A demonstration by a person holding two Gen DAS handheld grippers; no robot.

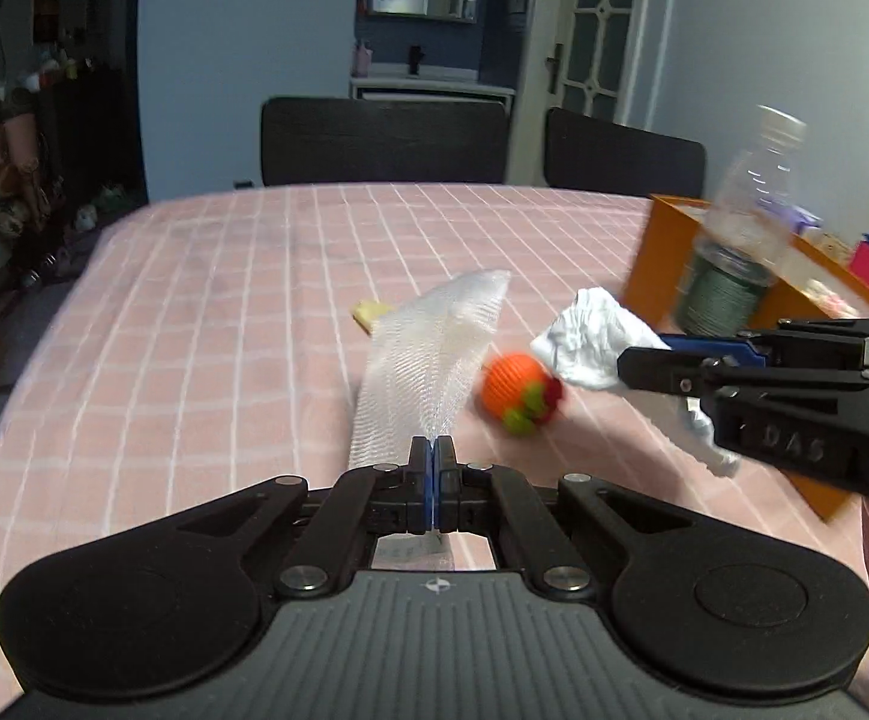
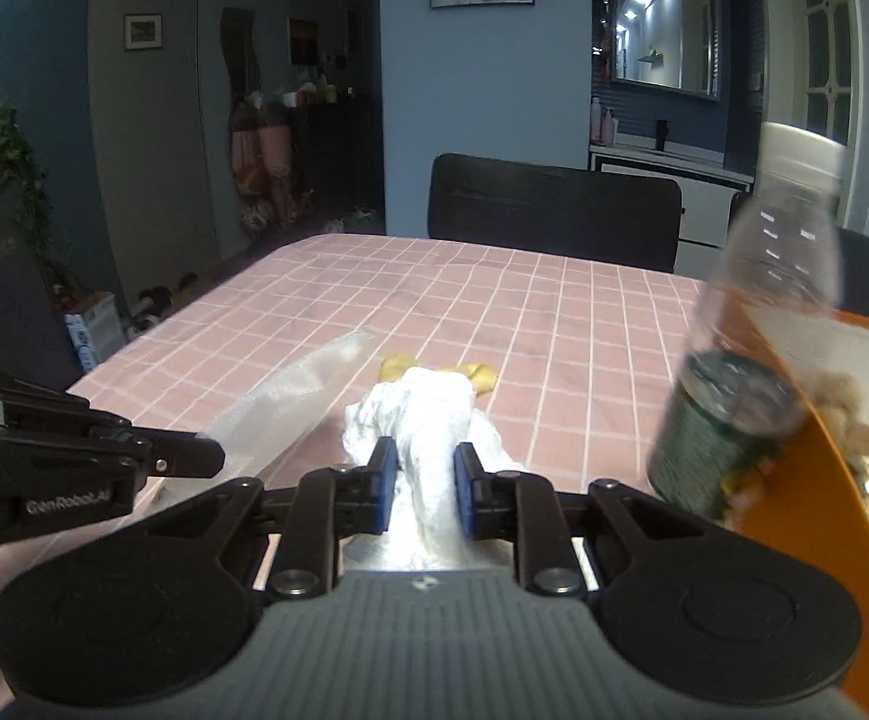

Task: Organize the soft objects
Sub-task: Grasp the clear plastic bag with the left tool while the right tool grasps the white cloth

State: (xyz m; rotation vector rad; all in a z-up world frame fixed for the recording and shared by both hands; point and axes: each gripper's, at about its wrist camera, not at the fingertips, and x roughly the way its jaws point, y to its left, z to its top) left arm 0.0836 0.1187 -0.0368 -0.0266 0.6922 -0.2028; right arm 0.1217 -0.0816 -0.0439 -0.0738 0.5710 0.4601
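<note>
- Left wrist view: left gripper [image 1: 432,450] fully closed, pinching the near end of a white foam mesh sleeve [image 1: 428,360] that stretches up and away over the bench [image 1: 206,312].
- Same view: right gripper [image 1: 632,367] reaching in from the right edge, clamped on a crumpled white cloth [image 1: 584,336] whose tail hangs below its fingers.
- Orange knitted ball [image 1: 515,391] with green and red trim lying on the pink checked cover, between mesh sleeve and white cloth, blurred.
- Small yellow piece [image 1: 371,313] resting on the bench just behind the mesh sleeve.
- Clear plastic bottle [image 1: 740,234] with a dark label standing right beside an orange box [image 1: 650,264] at the right side of the bench.
- Right wrist view: blue pads [image 2: 384,480] narrowed onto the bunched cloth, which bulges out ahead of the gripper and trails back under it.
- Left gripper entering from the left edge, mesh sleeve extending from its tip, close alongside the cloth.
- Two dark chairs [image 1: 383,141] standing at the far edge of the bench.
</note>
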